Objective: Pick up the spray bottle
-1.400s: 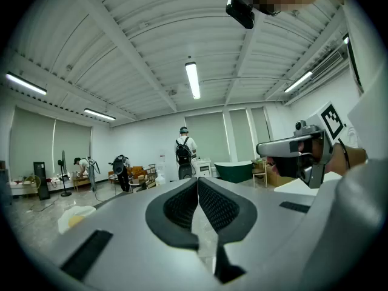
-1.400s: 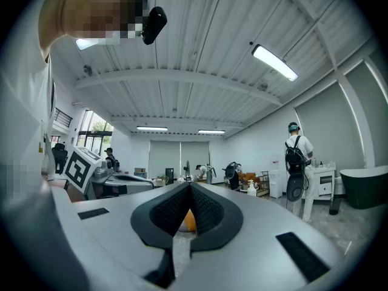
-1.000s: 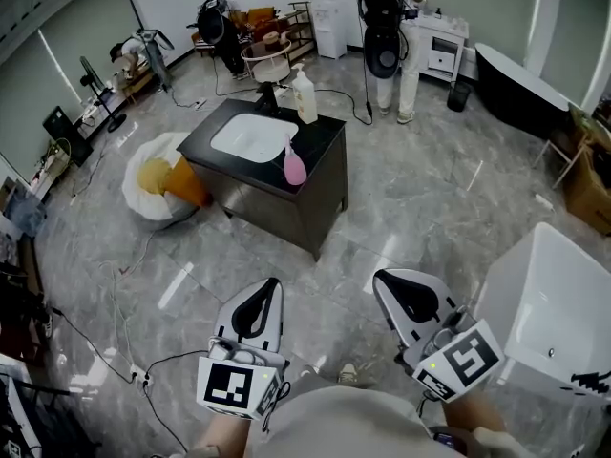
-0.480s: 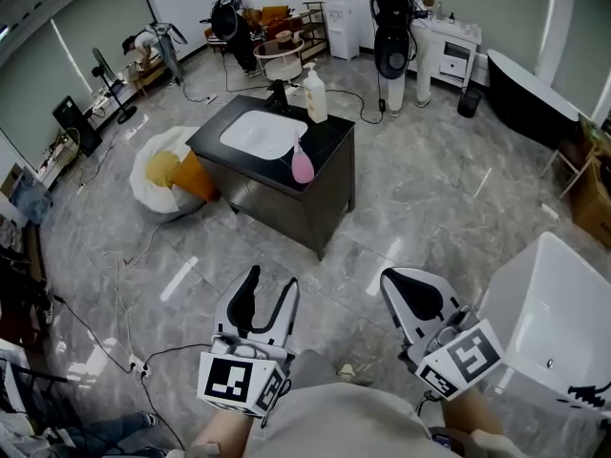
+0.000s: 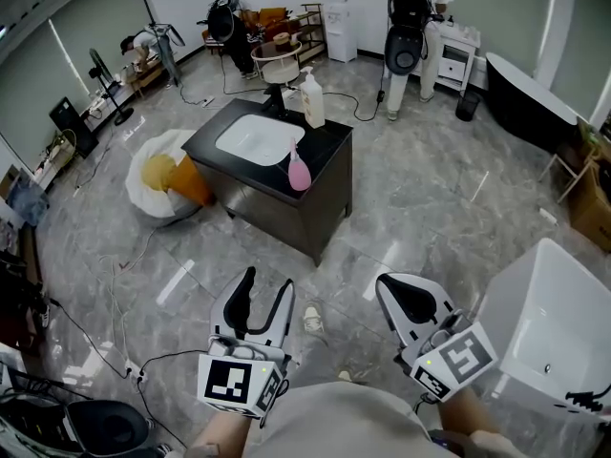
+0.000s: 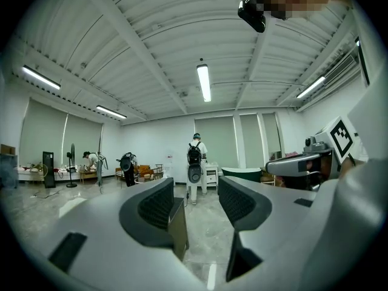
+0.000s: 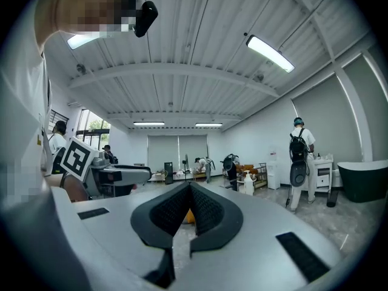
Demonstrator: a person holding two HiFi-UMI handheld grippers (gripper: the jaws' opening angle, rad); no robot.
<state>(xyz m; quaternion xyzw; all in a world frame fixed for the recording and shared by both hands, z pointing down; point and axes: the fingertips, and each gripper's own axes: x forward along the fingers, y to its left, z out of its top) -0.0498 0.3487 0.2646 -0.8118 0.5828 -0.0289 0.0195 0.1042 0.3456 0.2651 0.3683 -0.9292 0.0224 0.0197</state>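
The pink spray bottle [image 5: 298,168] stands upright near the front edge of the black vanity counter [image 5: 329,141], beside the white basin [image 5: 256,137]. A white pump bottle [image 5: 311,98] stands at the counter's back. Both grippers are held level over the floor, well short of the vanity. My left gripper [image 5: 267,281] is open with nothing between its jaws; in the left gripper view [image 6: 193,190] the gap shows only the room. My right gripper [image 5: 389,284] is shut on nothing, and its pads meet in the right gripper view [image 7: 188,190]. Neither gripper view shows the spray bottle.
A white bathtub [image 5: 544,322] sits close at my right and a black tub [image 5: 520,79] at the back right. A white bag with an orange thing [image 5: 158,175] lies left of the vanity. Cables [image 5: 115,284] trail on the floor. People [image 5: 410,8] stand at the far wall.
The left gripper's jaws have gone from shut to wide open. Both grippers have shifted slightly and the view has drifted. A shoe now shows on the floor between the grippers.
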